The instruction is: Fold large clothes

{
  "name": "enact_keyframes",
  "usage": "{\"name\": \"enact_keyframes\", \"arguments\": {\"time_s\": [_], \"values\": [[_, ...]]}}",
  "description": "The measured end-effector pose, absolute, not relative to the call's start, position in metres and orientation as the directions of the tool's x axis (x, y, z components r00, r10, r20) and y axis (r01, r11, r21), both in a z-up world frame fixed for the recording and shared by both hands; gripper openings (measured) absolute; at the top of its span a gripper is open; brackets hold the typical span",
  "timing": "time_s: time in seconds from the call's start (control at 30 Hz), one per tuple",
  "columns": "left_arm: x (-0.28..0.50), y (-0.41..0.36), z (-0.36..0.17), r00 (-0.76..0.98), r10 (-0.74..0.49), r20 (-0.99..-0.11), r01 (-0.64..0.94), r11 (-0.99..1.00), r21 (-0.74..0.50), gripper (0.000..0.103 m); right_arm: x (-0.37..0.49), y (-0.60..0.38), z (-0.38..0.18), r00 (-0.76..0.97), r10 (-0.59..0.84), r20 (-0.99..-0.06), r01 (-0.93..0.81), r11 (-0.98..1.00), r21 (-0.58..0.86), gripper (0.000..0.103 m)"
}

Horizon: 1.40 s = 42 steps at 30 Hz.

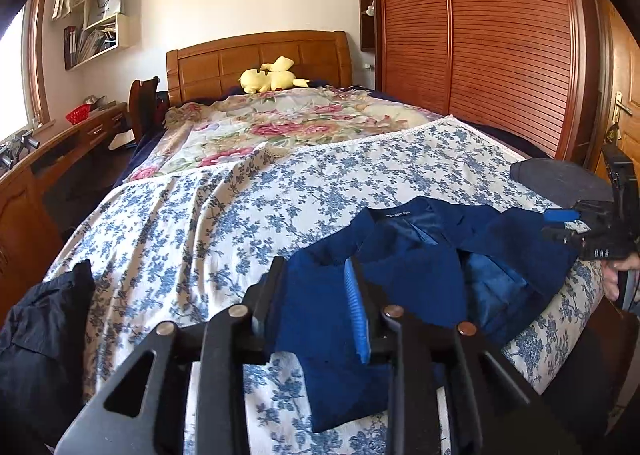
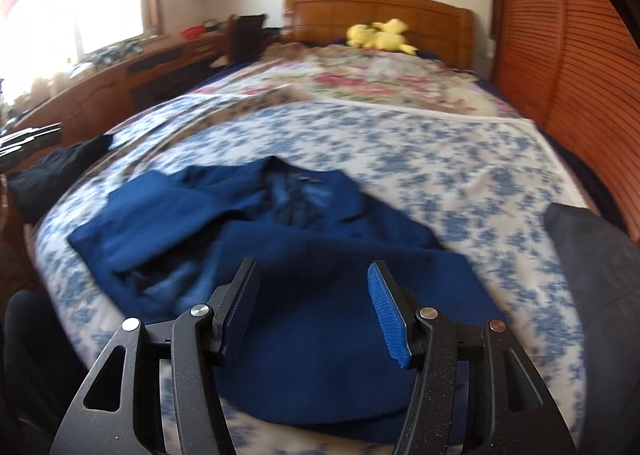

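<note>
A dark blue jacket (image 1: 420,255) lies spread on the bed's blue-flowered sheet (image 1: 240,215), collar away from me and lining showing. My left gripper (image 1: 314,267) is low over the jacket's left part; its jaws stand a little apart, with blue cloth lying between and under the fingers, not pinched. My right gripper (image 2: 312,265) is open wide just above the near hem of the jacket (image 2: 320,255), with nothing clamped. The right gripper (image 1: 592,231) also shows at the right edge of the left wrist view, with a hand beside it.
A black garment (image 1: 44,335) hangs off the bed's left edge and a grey one (image 1: 560,179) lies at the right. Further up are a flowered quilt (image 1: 280,123) and a yellow plush toy (image 1: 272,77). A wooden desk (image 1: 60,147) runs along the left, a slatted wardrobe (image 1: 500,35) on the right.
</note>
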<state>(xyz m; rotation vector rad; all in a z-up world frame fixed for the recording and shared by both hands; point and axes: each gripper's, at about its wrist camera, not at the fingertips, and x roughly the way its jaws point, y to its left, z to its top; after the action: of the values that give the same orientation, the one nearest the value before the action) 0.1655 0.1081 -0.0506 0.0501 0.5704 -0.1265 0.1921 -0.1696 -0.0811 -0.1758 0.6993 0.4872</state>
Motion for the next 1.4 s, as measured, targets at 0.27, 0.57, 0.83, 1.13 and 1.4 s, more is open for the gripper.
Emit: {"name": "enact_keyframes", "arguments": {"time_s": [0.27,0.57,0.83,1.13,1.4], "values": [[0.150,0.105,-0.090,0.836,-0.176,-0.519,0.159,0.984,-0.078,0.028,0.153,-0.087,-0.093,0.566,0.469,-0.677,-0.636,0.772,0.003,0.057],[0.142,0.122,-0.114,0.833,-0.141,-0.535,0.117,0.990,-0.080,0.028,0.150,-0.031,-0.135,0.477,0.462,-0.747,-0.691,0.723,0.006,0.057],[0.136,0.130,-0.115,0.844,-0.108,-0.526,0.087,0.994,-0.065,0.028,0.165,-0.021,-0.153,0.444,0.448,-0.776,-0.703,0.711,0.008,0.048],[0.135,0.134,-0.115,0.847,-0.113,-0.519,0.086,0.993,-0.077,0.028,0.188,-0.014,-0.140,0.482,0.415,-0.772,-0.724,0.685,-0.084,0.002],[0.142,0.135,-0.119,0.841,-0.126,-0.527,0.086,0.991,-0.100,0.028,0.253,-0.005,-0.103,0.627,0.347,-0.697,-0.660,0.713,-0.238,0.001]]}}
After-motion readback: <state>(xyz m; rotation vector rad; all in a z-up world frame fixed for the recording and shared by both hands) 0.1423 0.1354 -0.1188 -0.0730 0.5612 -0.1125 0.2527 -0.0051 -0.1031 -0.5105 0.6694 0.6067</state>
